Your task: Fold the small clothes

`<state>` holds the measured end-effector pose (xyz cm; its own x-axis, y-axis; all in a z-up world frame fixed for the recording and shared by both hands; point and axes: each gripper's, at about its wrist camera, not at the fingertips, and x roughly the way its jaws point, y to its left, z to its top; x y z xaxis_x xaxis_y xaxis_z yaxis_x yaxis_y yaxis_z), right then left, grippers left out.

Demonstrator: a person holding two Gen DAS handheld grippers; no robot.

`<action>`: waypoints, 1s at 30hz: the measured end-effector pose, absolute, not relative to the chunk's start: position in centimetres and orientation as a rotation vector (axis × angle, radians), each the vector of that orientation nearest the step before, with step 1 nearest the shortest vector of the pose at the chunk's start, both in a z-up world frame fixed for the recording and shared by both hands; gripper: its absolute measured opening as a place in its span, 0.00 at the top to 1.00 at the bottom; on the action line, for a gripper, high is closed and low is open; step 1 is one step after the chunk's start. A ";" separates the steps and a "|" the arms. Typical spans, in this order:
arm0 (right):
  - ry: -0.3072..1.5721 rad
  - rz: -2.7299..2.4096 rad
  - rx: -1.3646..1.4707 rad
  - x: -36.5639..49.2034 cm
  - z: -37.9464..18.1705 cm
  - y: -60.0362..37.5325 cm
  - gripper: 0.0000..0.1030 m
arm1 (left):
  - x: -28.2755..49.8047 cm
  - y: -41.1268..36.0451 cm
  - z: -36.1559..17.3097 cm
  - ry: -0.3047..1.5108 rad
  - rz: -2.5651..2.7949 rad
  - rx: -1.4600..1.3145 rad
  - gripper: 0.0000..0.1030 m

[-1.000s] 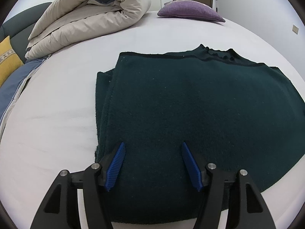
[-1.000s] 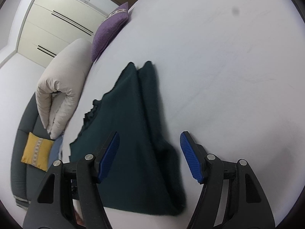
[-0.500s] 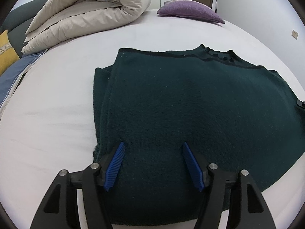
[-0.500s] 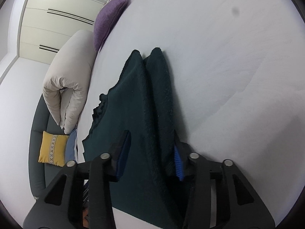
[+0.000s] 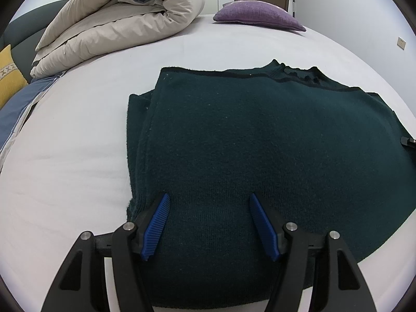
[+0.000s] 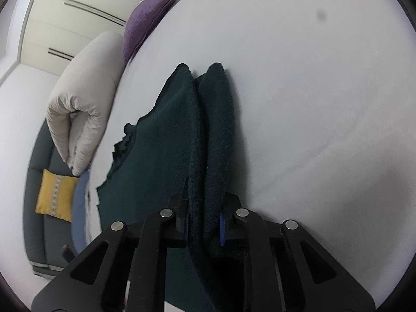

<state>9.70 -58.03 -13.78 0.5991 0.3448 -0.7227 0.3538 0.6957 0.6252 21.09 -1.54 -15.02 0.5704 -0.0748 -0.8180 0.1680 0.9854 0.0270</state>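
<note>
- A dark green knitted sweater [image 5: 260,143] lies on the white bed [image 5: 72,156], filling the centre of the left wrist view and running out toward 3 o'clock.
- It is folded: a second layer of the knit shows as a narrow strip along its 9 o'clock edge, and the ribbed collar, slightly ruffled, sits at its 12 o'clock edge.
- The fabric looks thick and fuzzy, with a darker band along the far edge.
- The left gripper [image 5: 209,219] hovers over the sweater's near edge at 6 o'clock, its blue fingers [image 5: 156,223] spread wide with nothing between them.
- The right gripper [image 6: 204,225] has its fingers closed tight on a thick doubled fold of the sweater [image 6: 166,150], which stands up as two ridges running toward 12 o'clock.
- A rolled beige duvet [image 5: 117,23] lies at 11 o'clock, a purple pillow [image 5: 257,15] at 1 o'clock, and a yellow cushion [image 5: 9,75] at 9 o'clock.
</note>
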 end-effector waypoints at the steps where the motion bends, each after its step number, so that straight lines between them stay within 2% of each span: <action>1: 0.962 -0.016 0.816 9.9 -13.6 -57.8 0.87 | 21.1 -1.5 -15.0 0.954 -0.143 0.106 0.34; 16: 0.977 -0.065 0.735 10.2 -12.4 -56.9 0.89 | 21.0 -1.5 -15.0 0.952 -0.146 0.103 0.34; 24: 0.948 -0.015 0.641 11.1 -7.7 -53.1 0.89 | 21.6 -1.1 -14.4 0.986 -0.169 0.060 0.35; 27: 0.952 0.054 0.581 11.9 -5.6 -49.3 0.89 | 22.0 -0.1 -13.4 1.004 -0.200 -0.048 0.38; 28: 0.955 0.082 0.562 12.1 -5.1 -48.0 0.89 | 22.0 0.4 -12.8 0.992 -0.226 -0.108 0.45; 30: 0.971 0.153 0.510 12.7 -4.6 -44.3 0.89 | 22.0 0.7 -11.7 0.981 -0.295 -0.223 0.47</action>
